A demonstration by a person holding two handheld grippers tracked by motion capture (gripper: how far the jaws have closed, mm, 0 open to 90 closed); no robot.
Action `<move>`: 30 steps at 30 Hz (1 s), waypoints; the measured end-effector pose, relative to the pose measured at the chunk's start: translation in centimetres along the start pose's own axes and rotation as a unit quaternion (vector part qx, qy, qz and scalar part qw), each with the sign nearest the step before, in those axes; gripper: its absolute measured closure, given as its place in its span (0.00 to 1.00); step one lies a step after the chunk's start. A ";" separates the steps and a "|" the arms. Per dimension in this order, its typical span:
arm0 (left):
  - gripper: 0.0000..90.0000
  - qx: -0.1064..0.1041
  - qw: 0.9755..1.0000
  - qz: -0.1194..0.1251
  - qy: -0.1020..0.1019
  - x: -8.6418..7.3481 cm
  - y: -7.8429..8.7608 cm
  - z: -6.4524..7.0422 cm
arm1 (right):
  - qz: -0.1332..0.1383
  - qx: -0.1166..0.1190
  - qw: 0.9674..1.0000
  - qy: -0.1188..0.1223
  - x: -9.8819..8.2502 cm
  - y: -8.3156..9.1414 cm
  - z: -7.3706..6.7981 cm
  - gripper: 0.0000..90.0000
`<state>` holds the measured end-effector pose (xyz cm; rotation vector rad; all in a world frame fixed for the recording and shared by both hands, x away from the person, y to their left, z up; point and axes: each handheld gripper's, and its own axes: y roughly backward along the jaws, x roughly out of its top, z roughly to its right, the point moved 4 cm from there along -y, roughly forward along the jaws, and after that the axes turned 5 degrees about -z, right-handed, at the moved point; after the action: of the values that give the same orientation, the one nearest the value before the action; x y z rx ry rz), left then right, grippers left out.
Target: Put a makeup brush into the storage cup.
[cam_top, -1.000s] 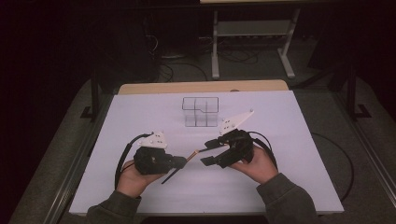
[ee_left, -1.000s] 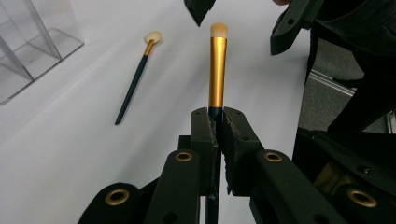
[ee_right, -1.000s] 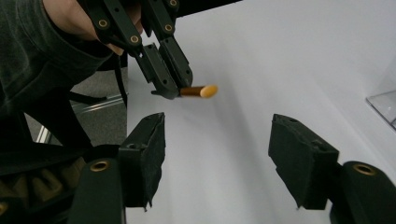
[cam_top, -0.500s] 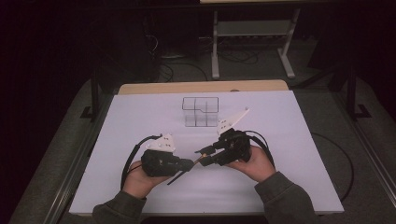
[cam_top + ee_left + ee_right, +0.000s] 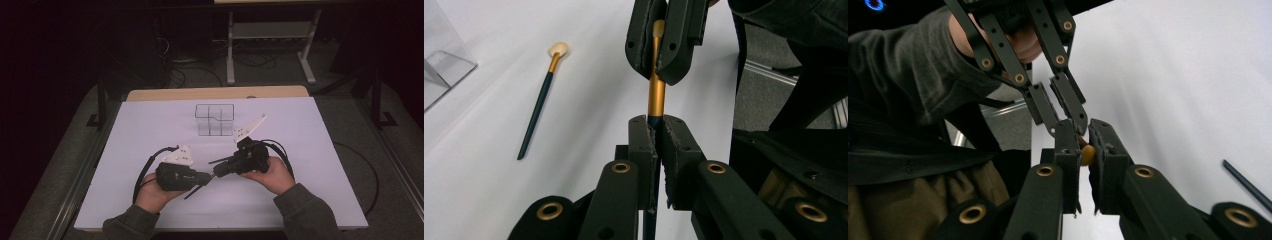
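High view is showing me both tongs meeting over the white table (image 5: 300, 200), near its front edge. My left gripper (image 5: 655, 142) is clamping its jaws nearly closed on the dark handle of a brush (image 5: 656, 95). Just ahead of it, my right gripper (image 5: 659, 47) is pinching the same brush at its gold ferrule and pale tip. A second brush (image 5: 538, 107) is lying loose left of the left jaws, beside a clear box (image 5: 215, 120).

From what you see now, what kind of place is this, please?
Probably a lab or recording room: a white work table under dark surroundings, cables on the floor, and a metal stand behind it.
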<state>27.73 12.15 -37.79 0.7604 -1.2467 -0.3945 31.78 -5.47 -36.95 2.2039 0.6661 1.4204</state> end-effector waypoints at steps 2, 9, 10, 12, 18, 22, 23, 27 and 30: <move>0.93 -0.001 1.000 0.000 -0.003 0.0 -0.1 0.0 | 0.004 0.010 1.000 -0.003 0.1 -0.1 0.0 0.93; 0.91 -0.023 1.000 0.009 0.005 0.0 -0.1 -0.1 | -0.007 0.002 1.000 0.006 0.2 0.1 -0.3 0.93; 0.89 -0.031 1.000 0.004 0.006 0.0 0.0 -0.2 | -0.009 0.002 1.000 0.006 0.3 0.1 -0.4 0.93; 0.84 -0.033 0.999 -0.001 0.007 -0.1 0.0 -0.1 | -0.015 -0.006 1.000 0.014 0.5 0.2 -0.6 0.93; 0.83 -0.032 0.999 -0.017 0.005 0.0 -0.3 -0.1 | -0.029 -0.012 0.999 0.031 1.0 0.4 -1.1 0.93; 0.84 -0.036 0.999 -0.023 0.008 0.2 -0.5 0.1 | -0.036 -0.018 0.999 0.035 1.1 0.3 -1.2 0.93; 0.84 -0.036 0.999 -0.025 0.009 0.2 -0.5 0.1 | -0.038 -0.018 0.998 0.037 1.1 0.3 -1.2 0.93; 0.89 -0.039 0.999 -0.030 0.008 0.4 -0.6 0.1 | -0.043 -0.017 0.998 0.041 1.2 0.1 -1.4 0.93; 0.91 -0.039 0.999 -0.031 0.004 0.4 -0.7 0.1 | -0.047 -0.019 0.998 0.043 1.2 0.0 -1.5 0.93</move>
<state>27.83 11.34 -37.98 0.7358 -1.1959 -0.4877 30.83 -4.62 -35.50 2.0653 0.7552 1.4744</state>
